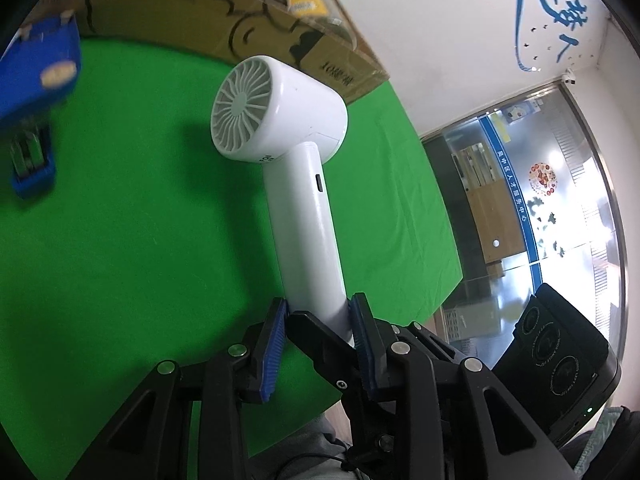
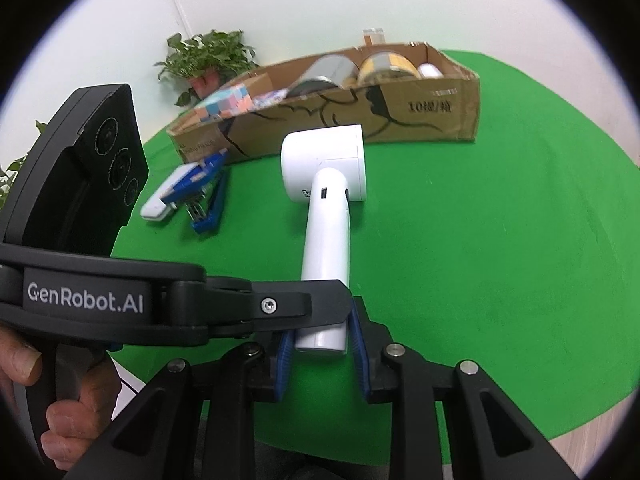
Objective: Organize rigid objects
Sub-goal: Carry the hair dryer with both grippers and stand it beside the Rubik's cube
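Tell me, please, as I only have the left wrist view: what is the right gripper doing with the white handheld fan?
Observer: The right gripper is shut on the very end of the white handheld fan, at the butt of its handle.
Operator: Thank you. What sits in the cardboard box's far-left end?
Observer: A multicoloured cube lies in that end of the cardboard box.
Operator: Is anything behind the box?
Observer: Yes, a potted plant stands behind it.
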